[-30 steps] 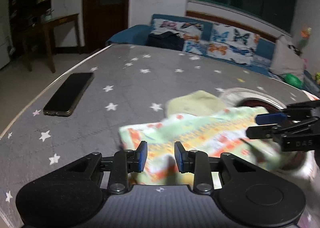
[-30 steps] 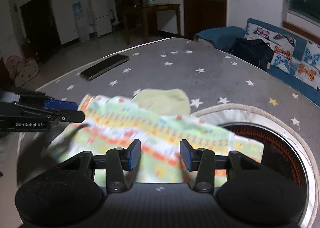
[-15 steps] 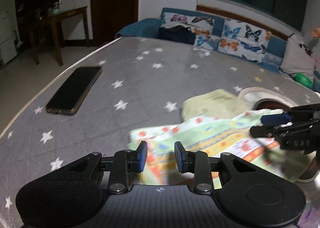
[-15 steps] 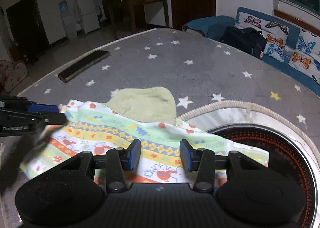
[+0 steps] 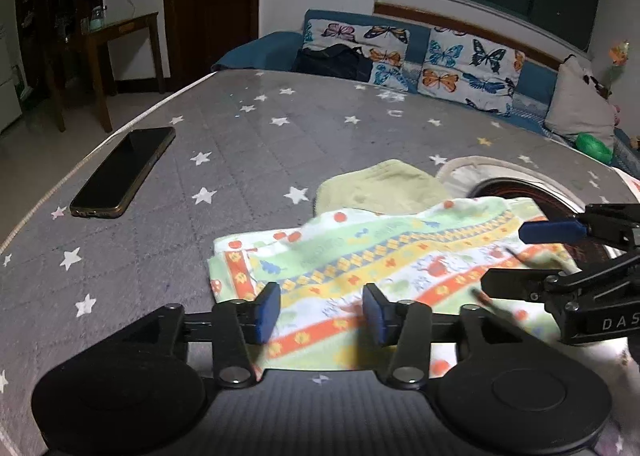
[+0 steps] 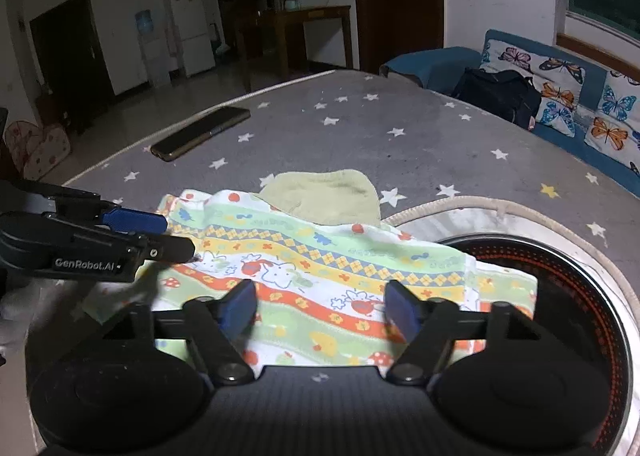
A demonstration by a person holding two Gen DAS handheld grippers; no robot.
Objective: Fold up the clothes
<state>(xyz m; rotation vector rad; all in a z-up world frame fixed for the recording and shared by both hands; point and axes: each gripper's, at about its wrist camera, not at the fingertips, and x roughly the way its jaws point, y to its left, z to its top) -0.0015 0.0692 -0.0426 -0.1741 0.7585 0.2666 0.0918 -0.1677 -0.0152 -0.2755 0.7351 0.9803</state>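
- Room: dim living space; butterfly-print sofa cushions (image 5: pixel 460 60) at the far right, wooden side table (image 5: pixel 120 28) at the far left.
- Surface: grey star-print table cover (image 5: pixel 248 136), broad, rounded at the edge.
- Round inset burner (image 6: pixel 560 296), dark with a red ring, near right; partly draped by cloth.
- Patterned garment (image 6: pixel 312 276): green, yellow and orange bands with cartoon prints, lying spread at near centre, right end over the burner. Judged light, soft and limp; likely to sag and slide unless taken at corners or along an edge.
- Pale green cloth (image 6: pixel 328 196): smaller, just behind the garment, partly tucked under it.
- Phone (image 5: pixel 124 172): dark, far left, well apart.
- Left gripper (image 5: pixel 320 312): jaws apart, nothing held, over the garment's left part.
- Right gripper (image 6: pixel 318 306): jaws wide, nothing held, over the near edge.
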